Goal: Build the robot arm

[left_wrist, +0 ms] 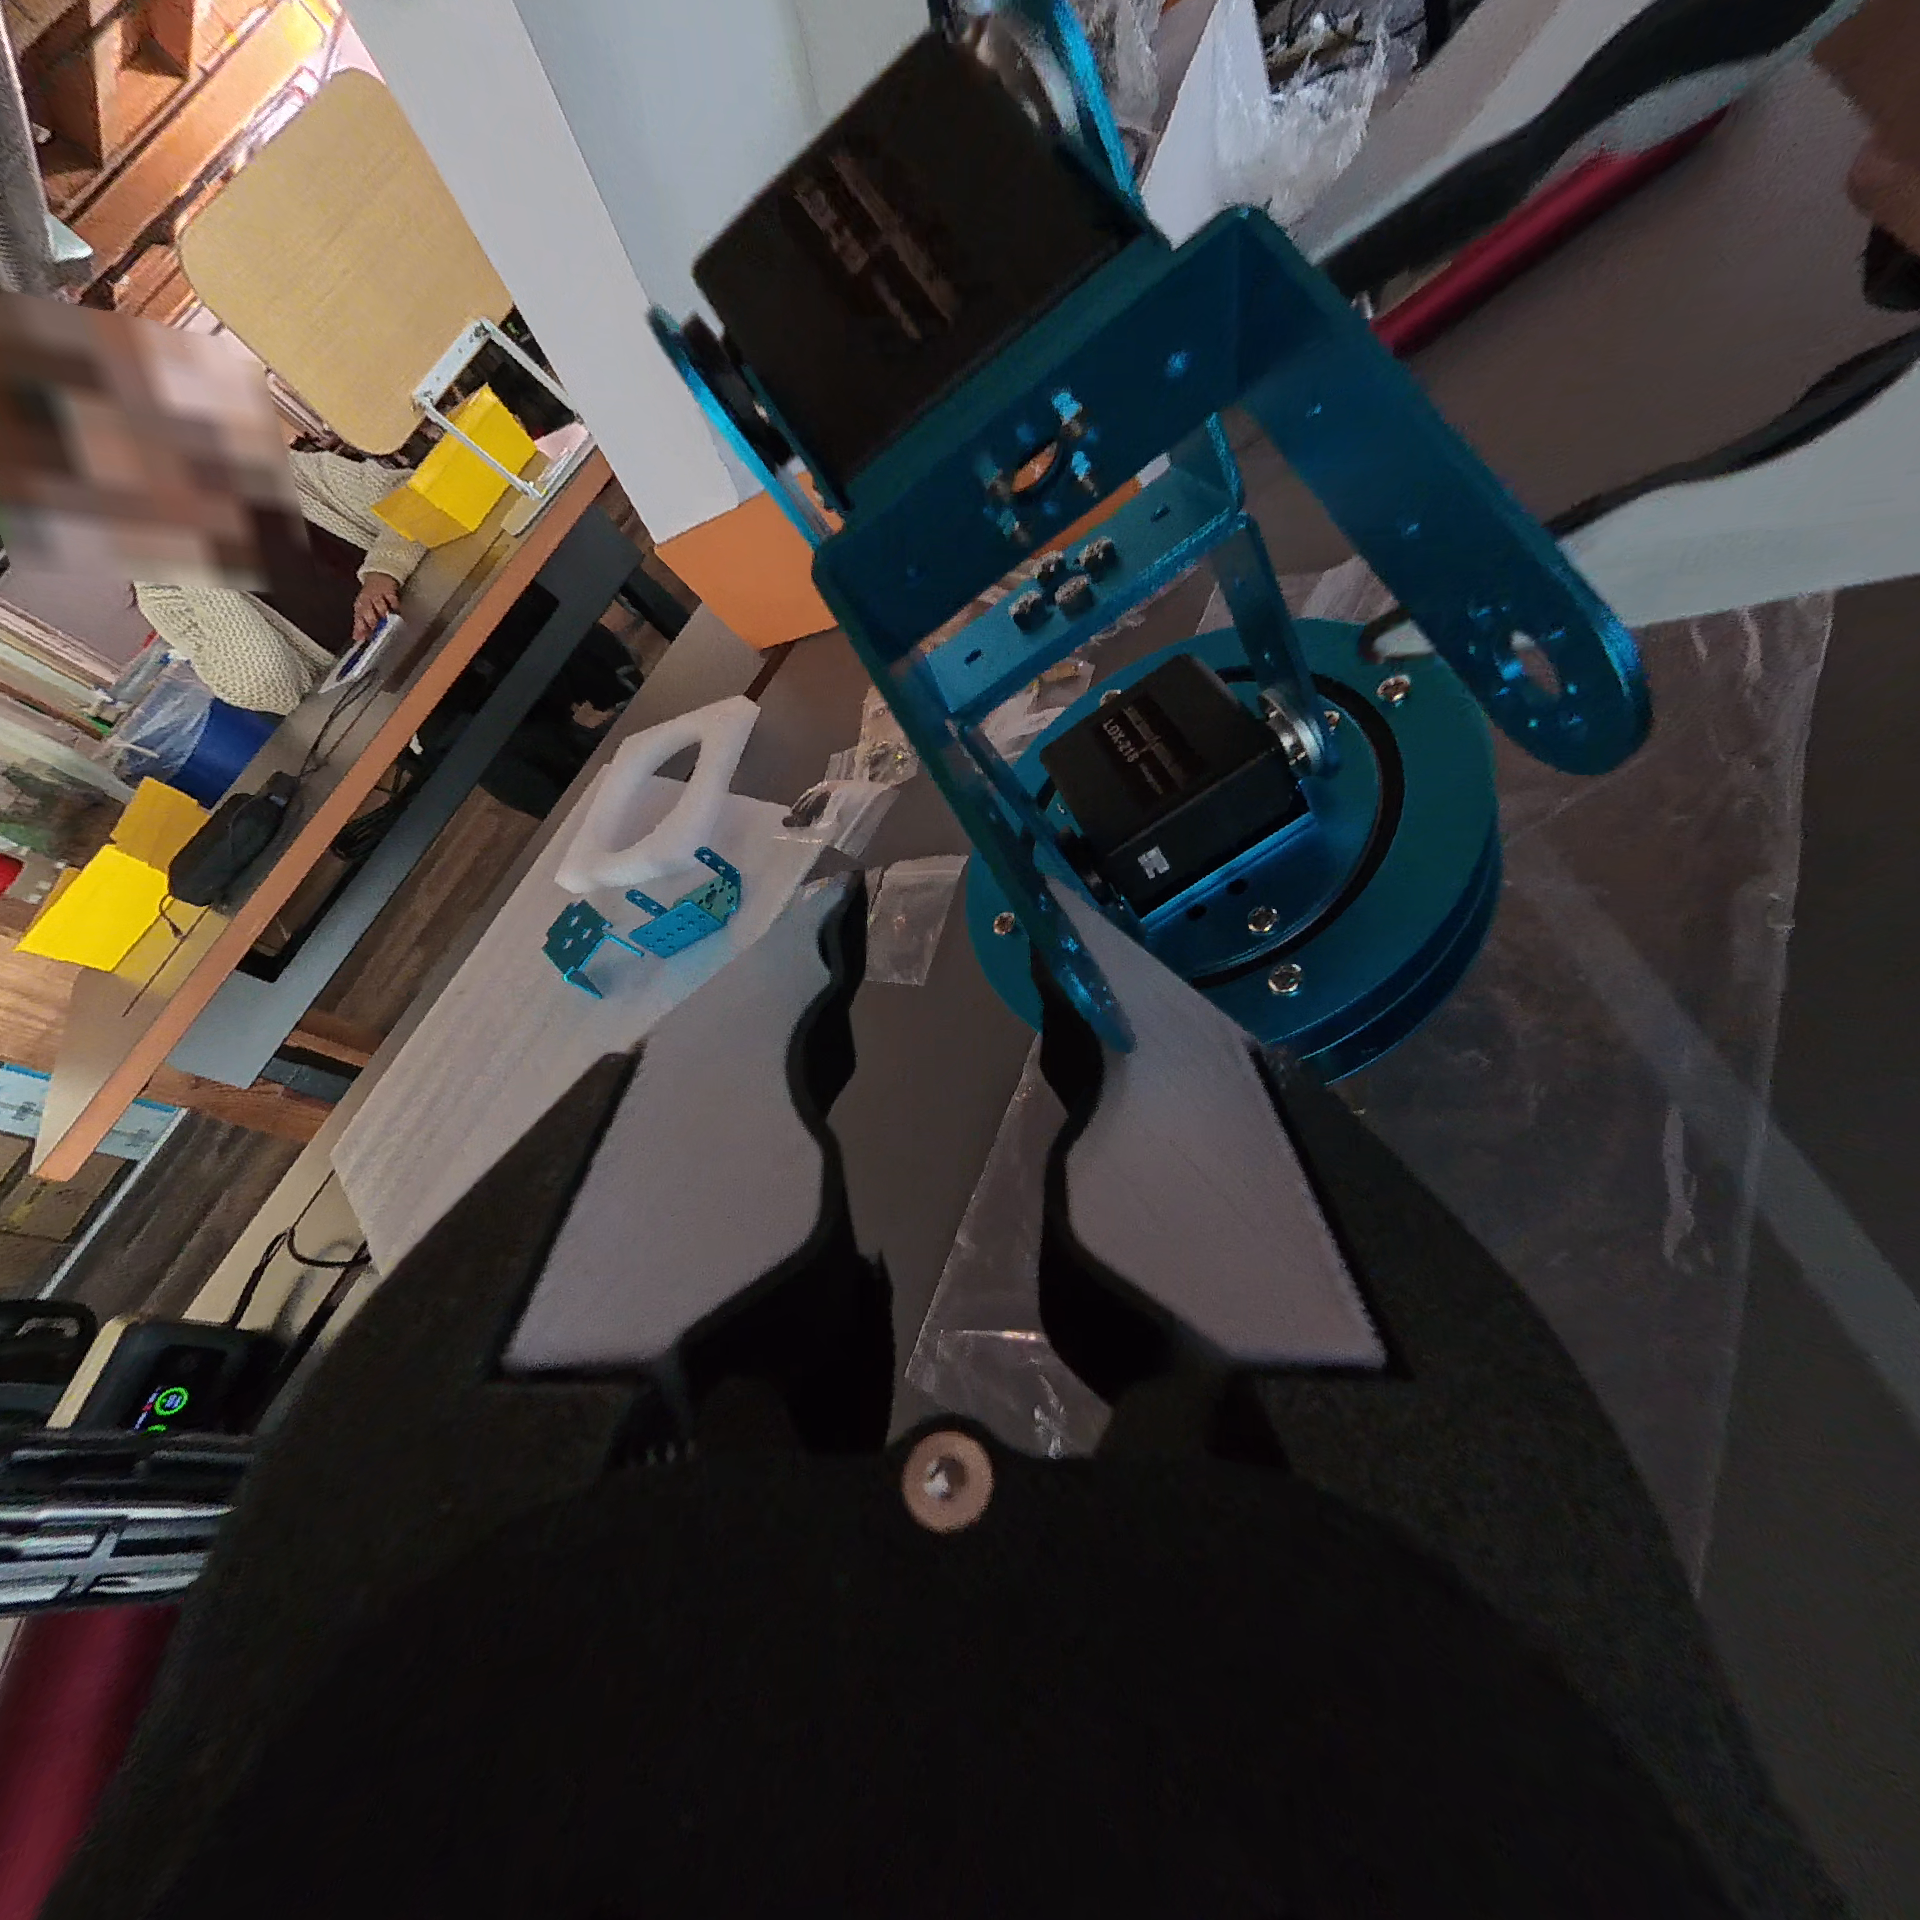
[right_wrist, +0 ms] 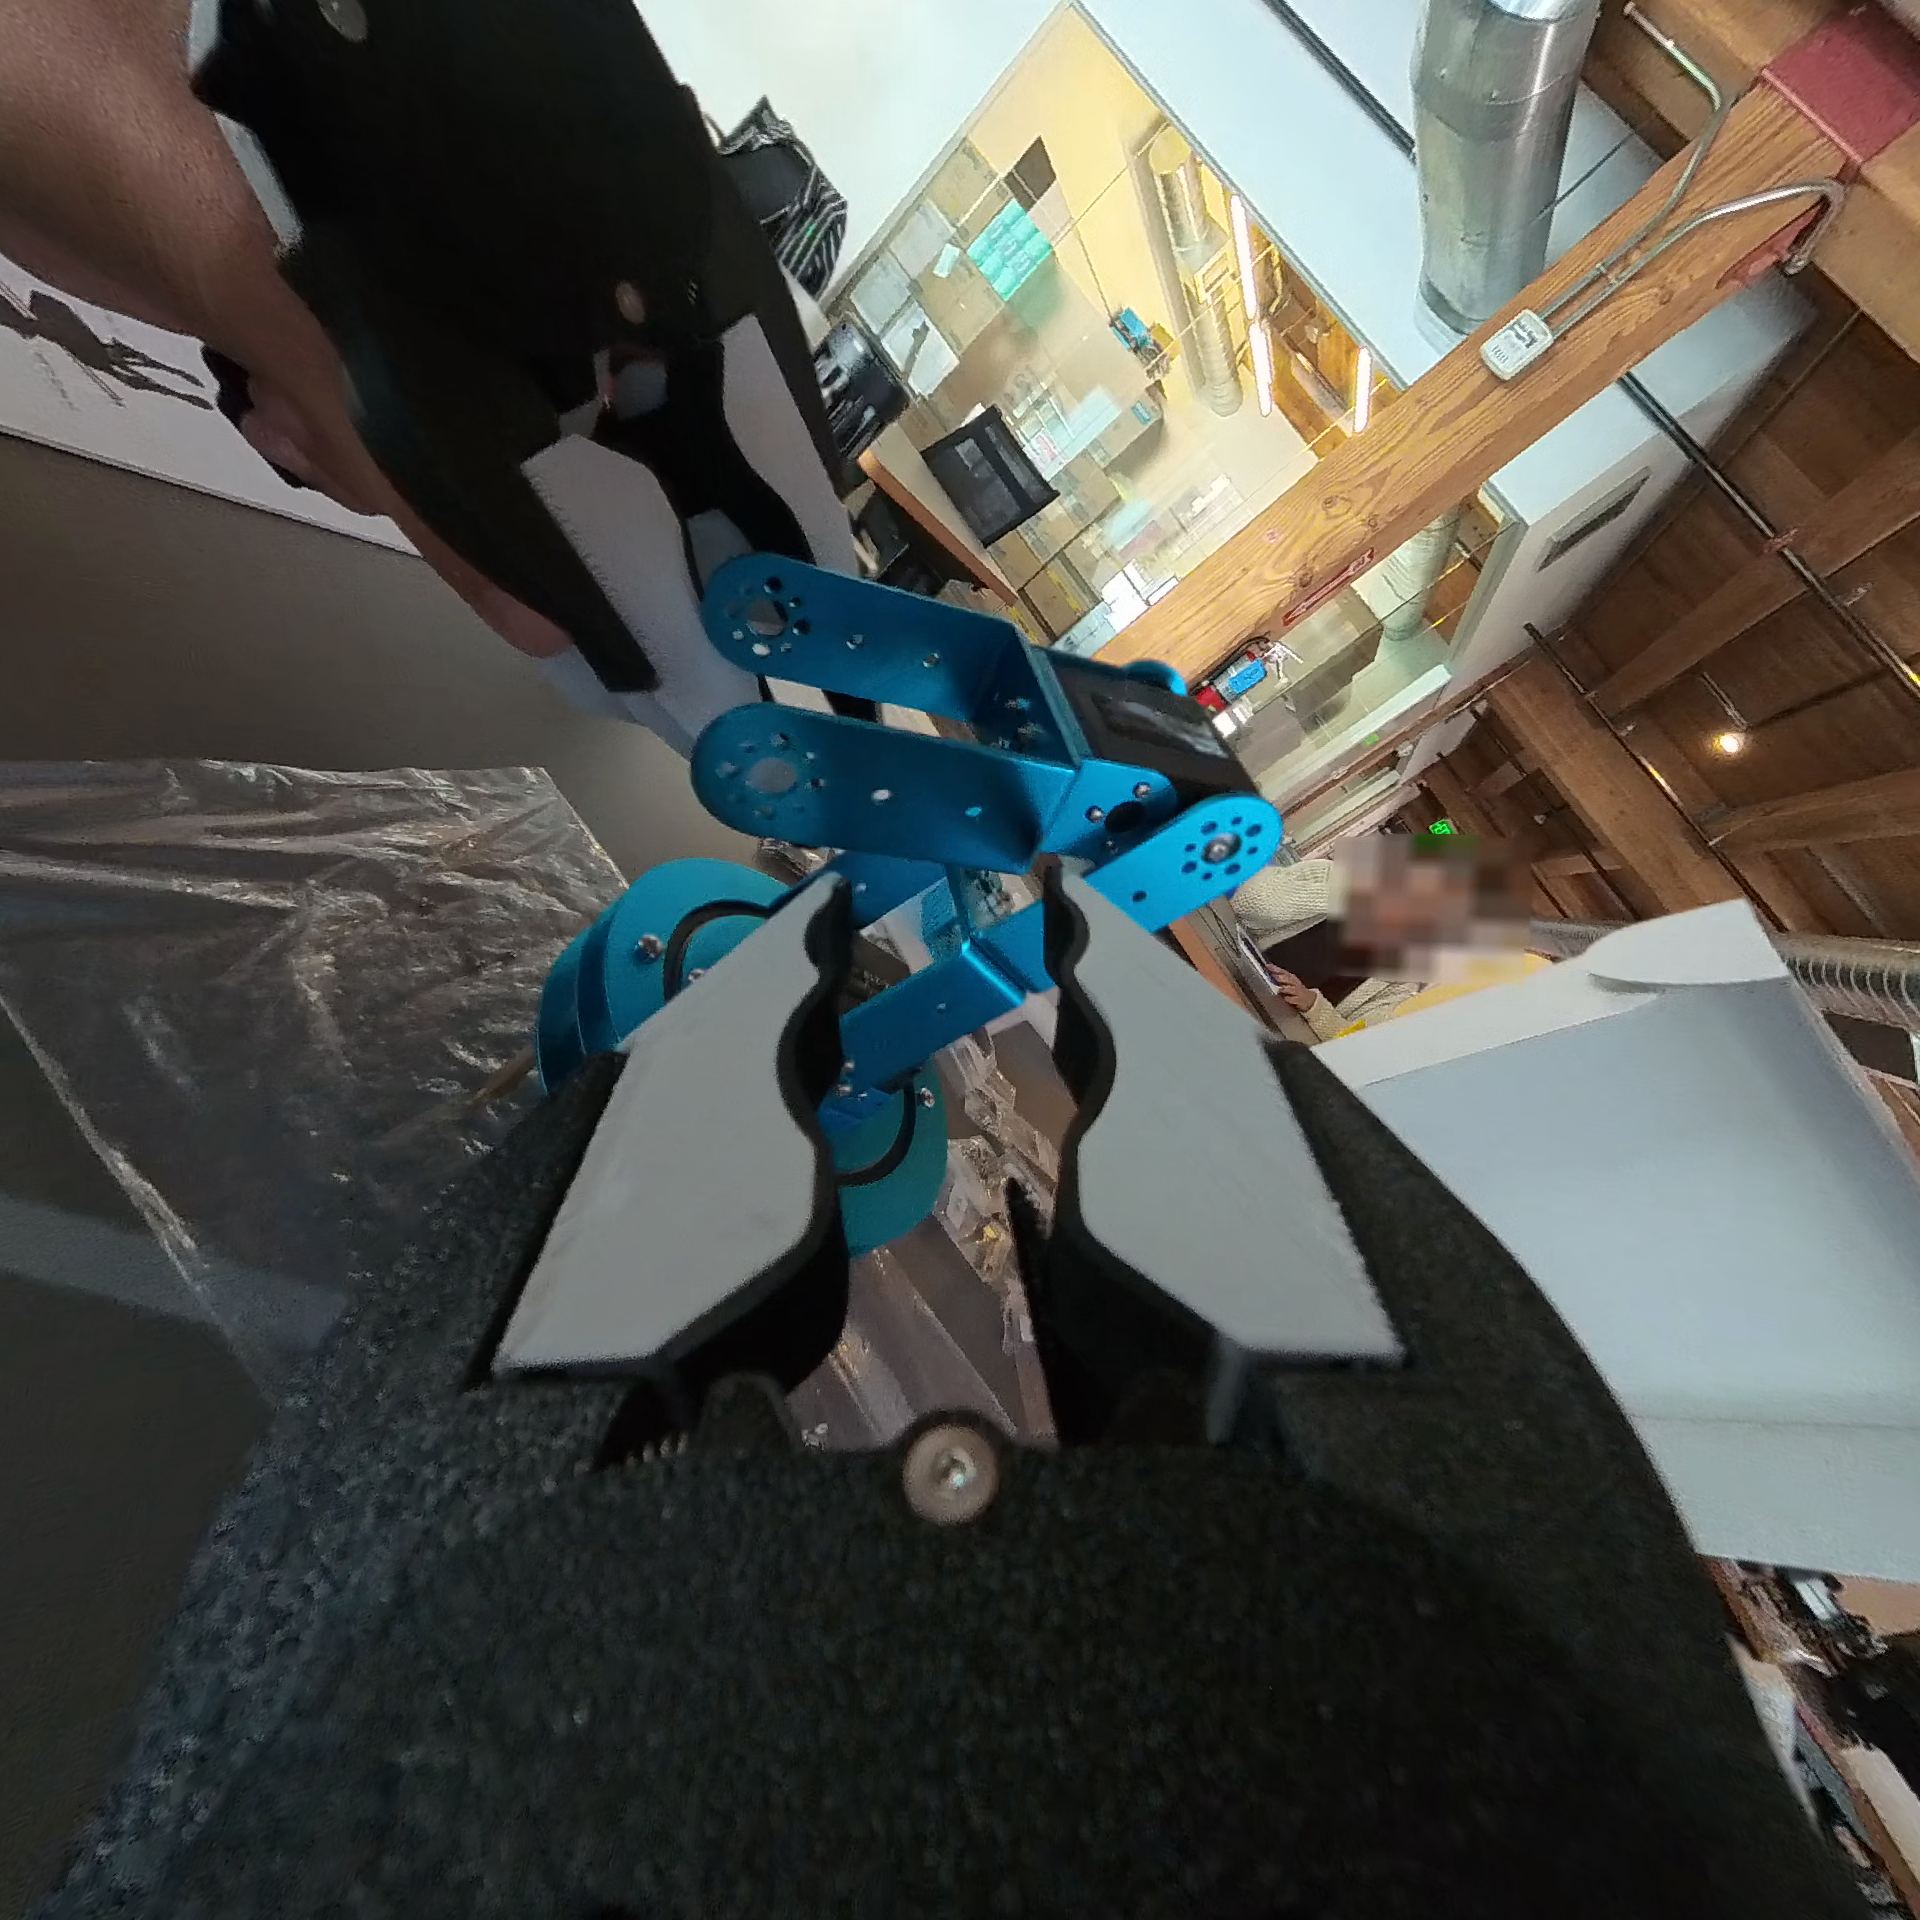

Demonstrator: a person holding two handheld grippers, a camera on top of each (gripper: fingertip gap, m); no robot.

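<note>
A blue metal robot-arm kit (left_wrist: 1164,499) with black servos (left_wrist: 1164,790) stands on a round blue base (left_wrist: 1382,914) over a clear plastic sheet. My left gripper (left_wrist: 948,920) is open just in front of the base. One blue strip (left_wrist: 1049,914) of the lower bracket lies against its right fingertip, and nothing spans the gap. My right gripper (right_wrist: 945,888) has its jaws on both sides of the lower blue bracket (right_wrist: 935,997) and looks shut on it. Its fingers (left_wrist: 1714,488) flank the bracket at the upper right of the left wrist view.
White foam (left_wrist: 665,800) and two loose blue brackets (left_wrist: 644,925) lie on the table beyond the left gripper. Small bags of hardware (right_wrist: 977,1174) lie near the base. A white box (right_wrist: 1610,1195) stands to the right. A person sits at a counter with yellow bins (left_wrist: 457,478). Spacing between my two grippers at the tips: around 8 centimetres.
</note>
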